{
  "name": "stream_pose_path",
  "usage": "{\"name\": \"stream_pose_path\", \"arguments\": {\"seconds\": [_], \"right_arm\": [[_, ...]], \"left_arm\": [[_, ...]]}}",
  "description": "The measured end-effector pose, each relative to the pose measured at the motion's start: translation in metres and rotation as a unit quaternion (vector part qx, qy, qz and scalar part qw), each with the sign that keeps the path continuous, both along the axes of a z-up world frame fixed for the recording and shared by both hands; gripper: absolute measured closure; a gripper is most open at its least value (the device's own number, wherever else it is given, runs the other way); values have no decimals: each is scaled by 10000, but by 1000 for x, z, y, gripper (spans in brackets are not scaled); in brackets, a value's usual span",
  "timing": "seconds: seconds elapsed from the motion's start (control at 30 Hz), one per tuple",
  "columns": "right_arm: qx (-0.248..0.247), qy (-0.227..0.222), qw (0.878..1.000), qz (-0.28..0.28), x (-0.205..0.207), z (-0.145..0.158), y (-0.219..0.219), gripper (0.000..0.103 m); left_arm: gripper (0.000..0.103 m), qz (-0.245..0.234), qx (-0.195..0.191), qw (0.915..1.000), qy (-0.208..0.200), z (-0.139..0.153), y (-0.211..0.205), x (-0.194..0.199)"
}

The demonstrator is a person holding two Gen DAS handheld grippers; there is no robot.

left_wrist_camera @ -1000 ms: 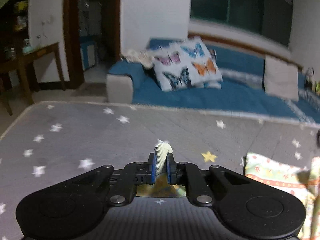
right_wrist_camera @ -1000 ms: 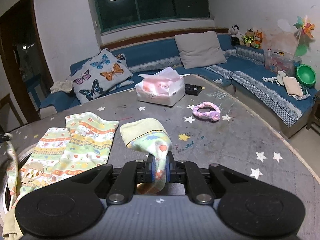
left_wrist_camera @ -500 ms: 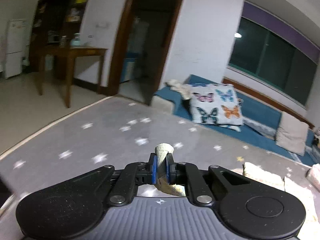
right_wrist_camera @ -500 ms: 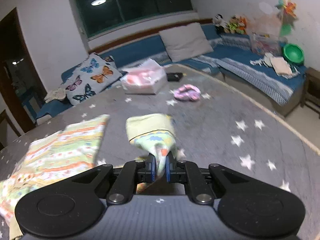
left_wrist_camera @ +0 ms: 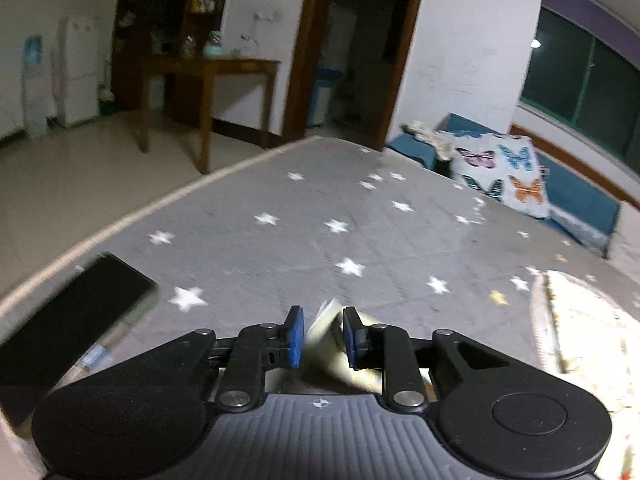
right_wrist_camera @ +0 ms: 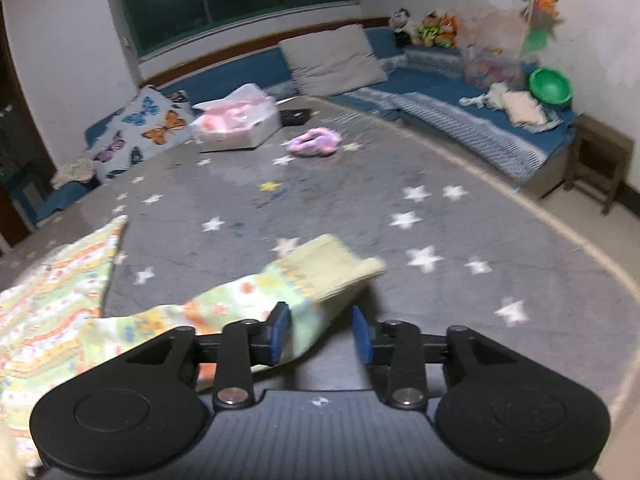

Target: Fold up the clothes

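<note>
On star mat (right_wrist_camera: pixel 460 216): tissue box (right_wrist_camera: pixel 240 126) w/ tissues; both grippers spread, garment (right_wrist_camera: pixel 316 276) loose.

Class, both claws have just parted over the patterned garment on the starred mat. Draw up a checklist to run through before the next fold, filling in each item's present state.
1. Left claw open: ok, fabric edge loose between its pads.
2. Right claw open: ok.
3. Garment cuff released: cannot tell, it lies against the left pad.
4. Garment lying flat: not ok, the leg looks bunched.
5. Phone away from the garment: ok.
6. Views sharp: not ok, both blurred.
</note>
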State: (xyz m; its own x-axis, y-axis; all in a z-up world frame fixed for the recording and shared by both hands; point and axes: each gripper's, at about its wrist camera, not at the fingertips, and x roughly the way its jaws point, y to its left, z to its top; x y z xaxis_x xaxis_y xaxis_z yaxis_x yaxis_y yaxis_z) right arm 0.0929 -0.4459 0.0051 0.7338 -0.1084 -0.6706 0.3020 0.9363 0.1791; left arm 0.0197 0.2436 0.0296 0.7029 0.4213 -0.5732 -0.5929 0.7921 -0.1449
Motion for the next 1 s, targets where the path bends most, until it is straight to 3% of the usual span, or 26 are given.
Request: {"name": "stream_pose_path", "arguments": {"seconds": [0.1, 0.3, 0.43, 0.57, 0.8, 1.0], "right_arm": [[-197, -77, 9998, -2, -1, 6, 0, 67], [-586, -226, 9980, 5, -3, 19, 0, 62], [-601, -93, 9969, 490, 9, 13, 16, 61], [-546, 192, 9959, 701, 23, -4, 26, 57], [-758, 262, 9939, 761, 44, -16, 39, 50], [-760, 260, 9938, 770, 50, -16, 40, 49]], "left_arm": [[67, 119, 48, 9999, 15, 2, 5, -7], [55, -106, 54, 9999, -30, 8, -4, -14], [44, -411, -43, 9991, -58, 8, -17, -11], [42, -783, -121, 9969, -13, 4, -33, -3], [42, -1316, -99, 9911, 179, -7, -51, 13], [42, -950, 74, 9953, 190, -4, -31, 26]]}}
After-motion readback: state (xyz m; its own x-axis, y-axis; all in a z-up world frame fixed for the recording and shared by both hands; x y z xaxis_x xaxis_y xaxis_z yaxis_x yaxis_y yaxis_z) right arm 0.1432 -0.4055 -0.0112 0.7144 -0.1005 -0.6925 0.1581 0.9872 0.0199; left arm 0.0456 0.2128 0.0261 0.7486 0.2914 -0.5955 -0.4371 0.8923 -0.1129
